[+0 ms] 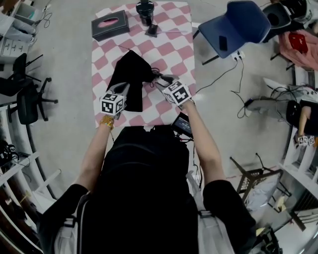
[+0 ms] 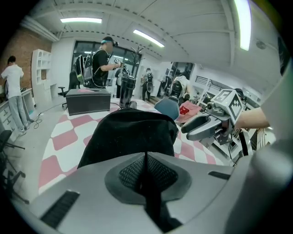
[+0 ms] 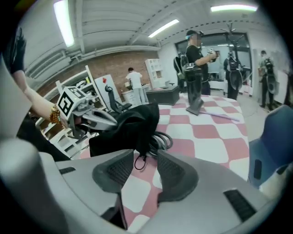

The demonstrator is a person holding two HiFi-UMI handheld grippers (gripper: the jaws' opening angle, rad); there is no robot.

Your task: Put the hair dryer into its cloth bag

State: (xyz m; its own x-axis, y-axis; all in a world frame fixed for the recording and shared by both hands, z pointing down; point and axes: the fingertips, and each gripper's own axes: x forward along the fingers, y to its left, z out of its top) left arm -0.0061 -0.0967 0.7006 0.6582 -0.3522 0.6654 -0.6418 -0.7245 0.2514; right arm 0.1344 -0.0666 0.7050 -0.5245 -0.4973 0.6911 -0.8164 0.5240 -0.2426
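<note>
The black cloth bag (image 1: 130, 72) lies bulging on the pink-and-white checked table (image 1: 171, 30). A grey coiled cord (image 3: 161, 140) spills from its mouth; the hair dryer's body is hidden, so I cannot tell where it is. My left gripper (image 1: 128, 90) is shut on the bag's near edge, and black fabric (image 2: 132, 132) runs up from its pads (image 2: 130, 173). My right gripper (image 1: 160, 80) stands open at the bag's right side. Only a thin black drawstring loop (image 3: 138, 162) hangs between its pads, untouched. The left gripper (image 3: 98, 119) shows across the bag (image 3: 135, 123).
A black tissue box (image 1: 110, 25) sits at the table's far left. A dark upright device (image 1: 146, 14) stands at the far middle. A blue chair (image 1: 238, 25) is off the table's right side, with cables on the floor. Other people stand in the room beyond.
</note>
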